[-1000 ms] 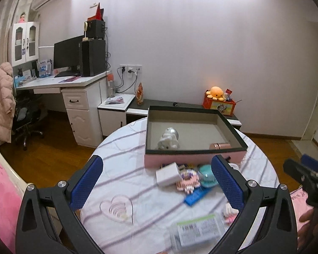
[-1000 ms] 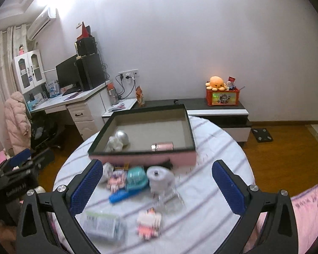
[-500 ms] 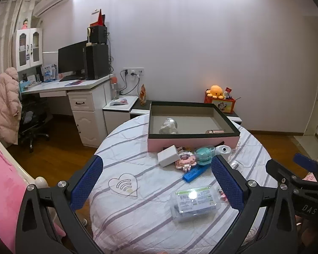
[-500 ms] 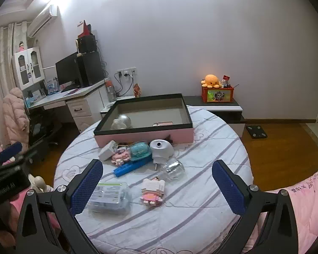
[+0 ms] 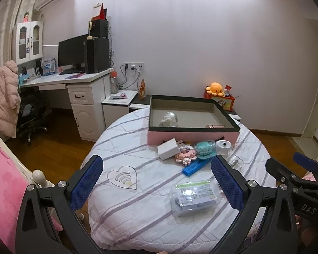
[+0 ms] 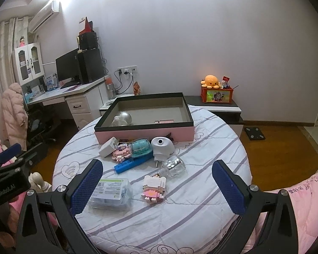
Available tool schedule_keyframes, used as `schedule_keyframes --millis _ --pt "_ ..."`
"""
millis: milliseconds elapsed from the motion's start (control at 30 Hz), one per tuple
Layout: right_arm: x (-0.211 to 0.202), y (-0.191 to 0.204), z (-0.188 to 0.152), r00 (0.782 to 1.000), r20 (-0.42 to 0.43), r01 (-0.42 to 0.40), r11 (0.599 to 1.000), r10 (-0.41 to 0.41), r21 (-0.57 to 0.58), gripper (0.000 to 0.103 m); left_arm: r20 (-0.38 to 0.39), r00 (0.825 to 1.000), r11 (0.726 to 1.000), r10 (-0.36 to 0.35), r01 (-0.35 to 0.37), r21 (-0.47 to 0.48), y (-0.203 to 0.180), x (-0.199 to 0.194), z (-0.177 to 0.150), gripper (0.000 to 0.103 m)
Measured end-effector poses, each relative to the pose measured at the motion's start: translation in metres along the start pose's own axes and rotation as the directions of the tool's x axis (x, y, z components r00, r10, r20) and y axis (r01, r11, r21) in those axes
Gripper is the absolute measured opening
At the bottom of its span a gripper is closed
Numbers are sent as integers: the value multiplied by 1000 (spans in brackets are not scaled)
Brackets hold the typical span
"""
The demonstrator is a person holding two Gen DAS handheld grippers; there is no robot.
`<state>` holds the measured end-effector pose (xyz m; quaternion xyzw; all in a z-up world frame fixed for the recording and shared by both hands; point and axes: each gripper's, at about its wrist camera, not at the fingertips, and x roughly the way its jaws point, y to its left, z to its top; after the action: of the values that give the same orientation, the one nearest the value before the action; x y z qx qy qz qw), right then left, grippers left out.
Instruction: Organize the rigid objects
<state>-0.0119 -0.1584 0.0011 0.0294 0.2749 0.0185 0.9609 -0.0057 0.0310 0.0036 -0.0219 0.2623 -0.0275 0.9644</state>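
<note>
Rigid objects: clear case (image 6: 110, 193), brick figure (image 6: 153, 189), blue bar (image 6: 130, 163) lie before the pink box (image 6: 144, 132) on the worktop (image 6: 201, 190).
Left gripper (image 5: 156, 183): jaws wide, empty.
Right gripper (image 6: 156, 187): jaws wide, empty.

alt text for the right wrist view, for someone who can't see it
Open right gripper hovers over a round striped table strewn with small toys and a clear plastic case; behind them sits a pink tray.
</note>
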Motion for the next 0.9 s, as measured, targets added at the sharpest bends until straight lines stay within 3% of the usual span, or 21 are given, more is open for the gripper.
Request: schedule_keyframes --millis 900 --pt "2 0 0 1000 -5 6 1000 -6 -4 103 -9 1000 1000 -2 2 7 -4 2 -6 103"
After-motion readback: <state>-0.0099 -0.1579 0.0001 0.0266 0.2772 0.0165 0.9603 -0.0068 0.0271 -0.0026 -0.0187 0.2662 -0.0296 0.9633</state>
